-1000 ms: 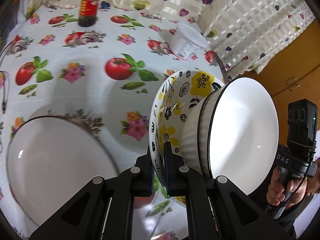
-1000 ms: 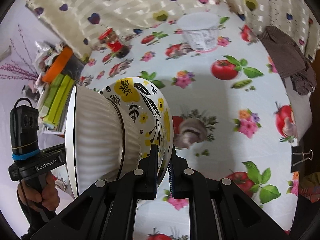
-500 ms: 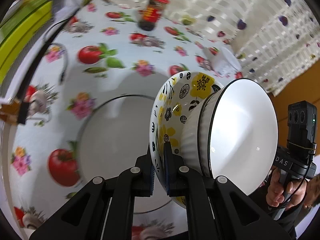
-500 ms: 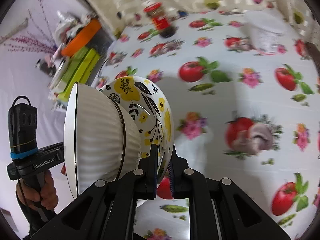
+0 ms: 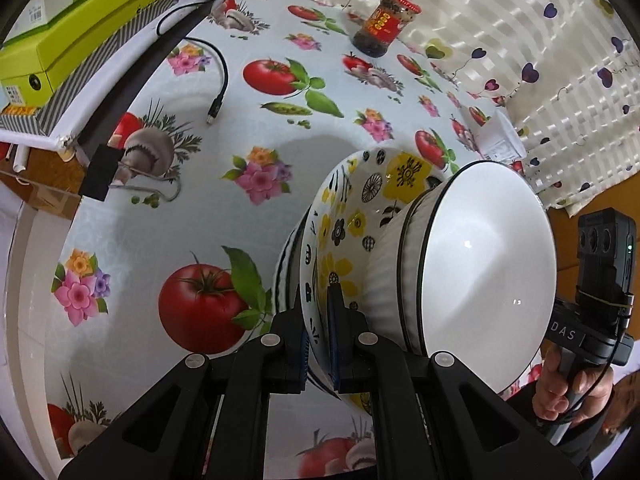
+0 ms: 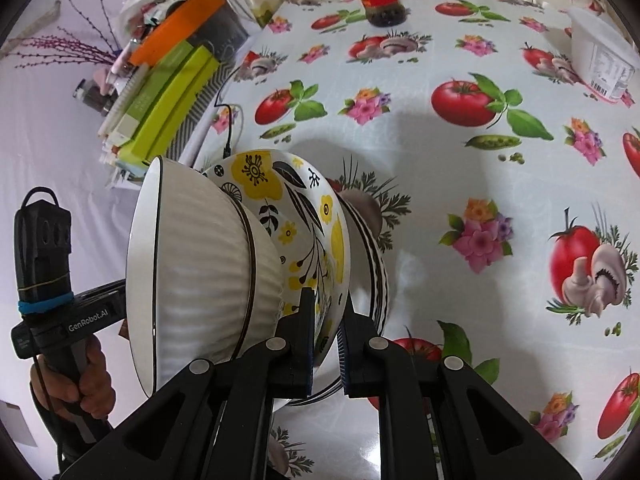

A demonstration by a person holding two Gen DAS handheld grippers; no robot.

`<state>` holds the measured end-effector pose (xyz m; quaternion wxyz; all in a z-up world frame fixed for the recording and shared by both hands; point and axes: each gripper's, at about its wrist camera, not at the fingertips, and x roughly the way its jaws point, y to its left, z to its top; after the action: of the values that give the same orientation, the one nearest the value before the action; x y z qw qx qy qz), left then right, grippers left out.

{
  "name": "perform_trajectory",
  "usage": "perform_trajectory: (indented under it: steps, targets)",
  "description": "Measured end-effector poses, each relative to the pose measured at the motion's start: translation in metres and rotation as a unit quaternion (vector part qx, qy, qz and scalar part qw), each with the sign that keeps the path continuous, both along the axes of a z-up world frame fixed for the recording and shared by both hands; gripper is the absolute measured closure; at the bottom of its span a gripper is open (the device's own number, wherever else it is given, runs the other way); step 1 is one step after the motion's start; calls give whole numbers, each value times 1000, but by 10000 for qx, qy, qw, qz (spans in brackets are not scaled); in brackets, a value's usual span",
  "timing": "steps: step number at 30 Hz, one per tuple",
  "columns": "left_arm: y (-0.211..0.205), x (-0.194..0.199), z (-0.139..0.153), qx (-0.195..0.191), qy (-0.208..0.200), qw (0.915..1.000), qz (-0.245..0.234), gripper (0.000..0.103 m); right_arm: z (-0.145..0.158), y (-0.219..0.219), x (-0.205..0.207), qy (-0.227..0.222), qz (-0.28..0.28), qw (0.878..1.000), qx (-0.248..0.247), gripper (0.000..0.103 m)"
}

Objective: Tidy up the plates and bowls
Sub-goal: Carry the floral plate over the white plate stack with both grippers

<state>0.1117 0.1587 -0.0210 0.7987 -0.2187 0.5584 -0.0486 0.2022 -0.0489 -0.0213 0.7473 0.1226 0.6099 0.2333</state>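
A yellow-flowered bowl [image 5: 352, 216] holds a white ribbed bowl [image 5: 480, 264] nested inside it. My left gripper [image 5: 318, 320] is shut on the flowered bowl's rim. My right gripper [image 6: 326, 320] is shut on the opposite rim of the flowered bowl [image 6: 304, 216], with the white ribbed bowl [image 6: 200, 268] inside. The stack sits directly over a white plate with a black-striped rim [image 5: 286, 268], whose edge also shows in the right wrist view [image 6: 378, 272]. Whether the bowl touches the plate is hidden.
The tablecloth [image 5: 192, 208] has tomato and flower prints. A red-lidded jar [image 5: 386, 24] stands at the back by the curtain. A white tub [image 6: 600, 60] sits at the right. Green boxes [image 5: 80, 20] and a black cable [image 5: 218, 92] lie at the left edge.
Both grippers carried the two nested bowls leftward across the table. The white plate, earlier apart at the left, now lies directly under the flowered bowl.
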Motion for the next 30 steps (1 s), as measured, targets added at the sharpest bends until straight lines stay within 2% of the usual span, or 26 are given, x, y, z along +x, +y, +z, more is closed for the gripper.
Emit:
perform_trajectory:
  steps: [15,22,24,25,26,27,28,30]
  targets:
    - [-1,5,-11,-165,-48,9998,-54,97,-7,-4,0,-71,3,9999,-73,94]
    - [6,0,-12,-346,-348,9988,-24,96,-6,-4,-1,-188,166,9996,-138,90]
    - [8,-3,-12,-316,-405,9987,50,93,-2,-6,-3,-256,202,9994,-83,85]
    - [8,-4,-11,-282,-440,9986,64,93,1,-7,-5,-313,218,9992,-75,78]
    - [7,-6,-9,-214,-483,9986,70,93,4,-9,-7,-384,207,9989,-174,64]
    - [5,-8,-5,-89,-557,9984,73,93,8,-12,-9,-483,179,9981,-347,58]
    - [4,-10,-1,15,-642,9979,75,93,10,-15,-11,-537,182,9977,-359,54]
    - [4,-13,5,124,-742,9971,92,93,13,-21,-14,-555,198,9979,-249,54]
